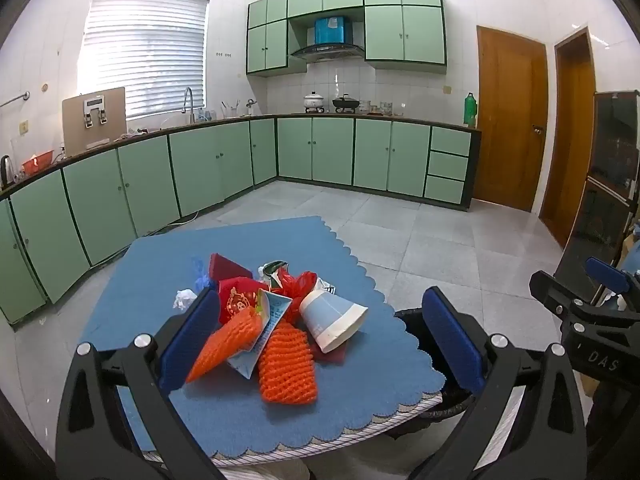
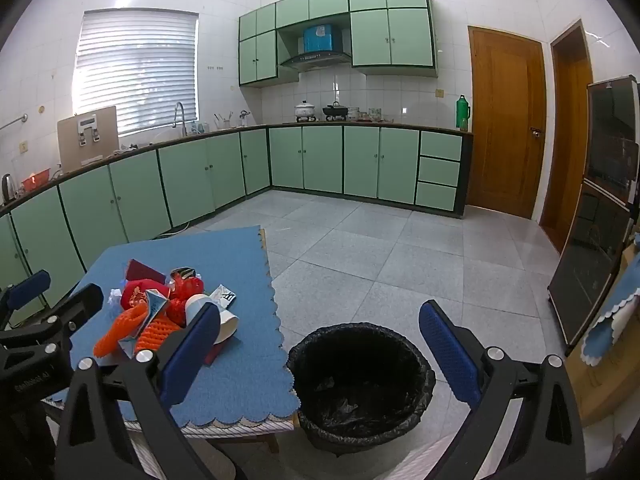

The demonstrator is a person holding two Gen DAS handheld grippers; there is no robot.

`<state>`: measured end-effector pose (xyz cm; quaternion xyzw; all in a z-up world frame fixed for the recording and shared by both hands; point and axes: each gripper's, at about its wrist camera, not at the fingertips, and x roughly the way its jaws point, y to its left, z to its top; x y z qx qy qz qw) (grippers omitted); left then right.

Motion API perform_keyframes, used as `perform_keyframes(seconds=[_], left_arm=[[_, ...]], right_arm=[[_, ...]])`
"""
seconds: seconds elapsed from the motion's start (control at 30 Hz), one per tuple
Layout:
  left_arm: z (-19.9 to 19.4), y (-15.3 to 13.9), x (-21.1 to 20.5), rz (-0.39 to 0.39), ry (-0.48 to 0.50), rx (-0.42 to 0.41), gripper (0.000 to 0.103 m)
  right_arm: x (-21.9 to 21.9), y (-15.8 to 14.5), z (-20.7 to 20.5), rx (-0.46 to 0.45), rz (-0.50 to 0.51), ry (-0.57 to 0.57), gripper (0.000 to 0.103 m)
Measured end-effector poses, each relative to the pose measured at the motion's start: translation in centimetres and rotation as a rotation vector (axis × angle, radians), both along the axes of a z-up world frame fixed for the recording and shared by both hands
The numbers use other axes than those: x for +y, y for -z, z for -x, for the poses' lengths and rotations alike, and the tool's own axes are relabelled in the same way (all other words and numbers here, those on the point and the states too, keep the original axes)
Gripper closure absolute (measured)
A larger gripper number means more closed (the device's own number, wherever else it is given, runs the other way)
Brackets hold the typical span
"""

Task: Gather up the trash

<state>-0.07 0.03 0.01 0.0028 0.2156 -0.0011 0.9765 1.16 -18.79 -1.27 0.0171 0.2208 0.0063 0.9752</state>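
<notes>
You hold both tools above the near edge of a small table [image 1: 168, 256] that is covered with a blue cloth. Your left gripper [image 1: 320, 344] has its jaws spread wide, and nothing is pinched between the blue pads. The pile of trash lies on the cloth just in front of it. In this pile you see two orange foam nets [image 1: 286, 364], lying side by side, with a torn carton [image 1: 266, 320] between them. A paper cup [image 1: 334, 320] lies on its side at the right of the nets, its mouth turned toward you. Behind them are a red packet [image 1: 236, 298], a crumpled red bag [image 1: 294, 284] and a small white paper ball [image 1: 184, 299] at the left edge of the pile.

Your right gripper [image 2: 320, 350] is also wide apart and holds nothing. It points over the trash bin [image 2: 360, 384], which stands on the tiled floor just beside the right edge of the table. The bin has a black bag inside, and I cannot tell if anything lies at the bottom. Farther back, green cabinets [image 2: 320, 160] run along the walls.
</notes>
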Motion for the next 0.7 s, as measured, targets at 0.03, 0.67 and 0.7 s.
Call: perform_keyframes(seconds=[0.03, 0.67, 0.7], left_arm=[[0.01, 0.01, 0.03, 0.002, 0.000, 0.002, 0.005], [-0.09, -0.17, 0.37, 0.000, -0.006, 0.011, 0.005], [-0.07, -0.22, 0.44, 0.000, -0.006, 0.011, 0.005]], right_arm=[[-0.01, 0.00, 0.00, 0.001, 0.000, 0.000, 0.006], [-0.13, -0.15, -0.17, -0.003, -0.009, -0.001, 0.006], [-0.20, -0.04, -0.07, -0.004, -0.010, 0.000, 0.006]])
